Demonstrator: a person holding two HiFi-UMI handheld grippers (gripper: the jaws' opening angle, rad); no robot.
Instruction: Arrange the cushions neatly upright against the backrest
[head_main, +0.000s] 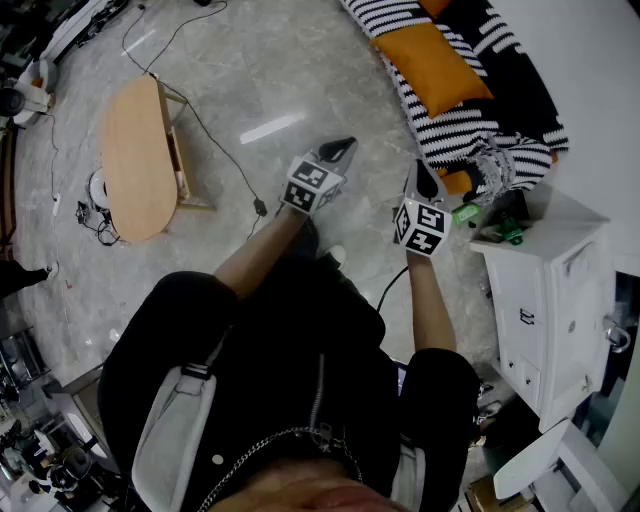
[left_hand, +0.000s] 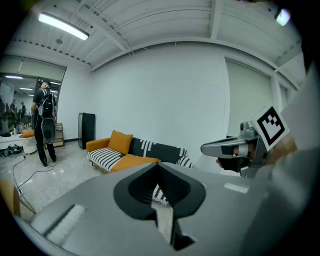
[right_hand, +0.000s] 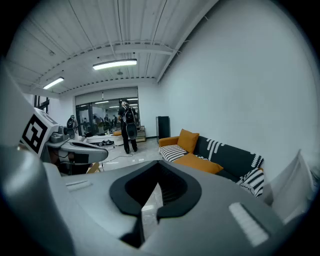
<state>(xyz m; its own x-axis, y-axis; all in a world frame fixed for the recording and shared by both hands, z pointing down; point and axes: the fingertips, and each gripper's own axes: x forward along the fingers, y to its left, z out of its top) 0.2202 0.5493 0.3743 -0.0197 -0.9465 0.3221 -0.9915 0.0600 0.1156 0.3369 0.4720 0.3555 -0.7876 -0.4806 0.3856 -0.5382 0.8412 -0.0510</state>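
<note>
Over the pale stone floor (head_main: 250, 90), short of the sofa (head_main: 520, 85): both grippers held out ahead of the person, side by side, well apart from every cushion.

- Left gripper (head_main: 341, 150): jaws pressed together, nothing between them.
- Right gripper (head_main: 424, 178): the same, jaws closed and empty (its own view shows the pads meeting).
- Sofa: dark with white pattern, with an orange arm at the far end.
- Upright orange cushion (left_hand: 120, 142): stands against the backrest, next to that arm.
- Flat orange cushion (right_hand: 204, 163): lies face-up on the seat, not leaning on the backrest.
- Striped throw (head_main: 450, 125): black and white, spread along the seat beside the flat cushion, bunched at the near end.
- White cabinet (head_main: 545, 290): just right of the right gripper.
- Oval wooden table (head_main: 135, 160): off to the left.
- Standing person (right_hand: 128, 125): far back in the room.
</note>
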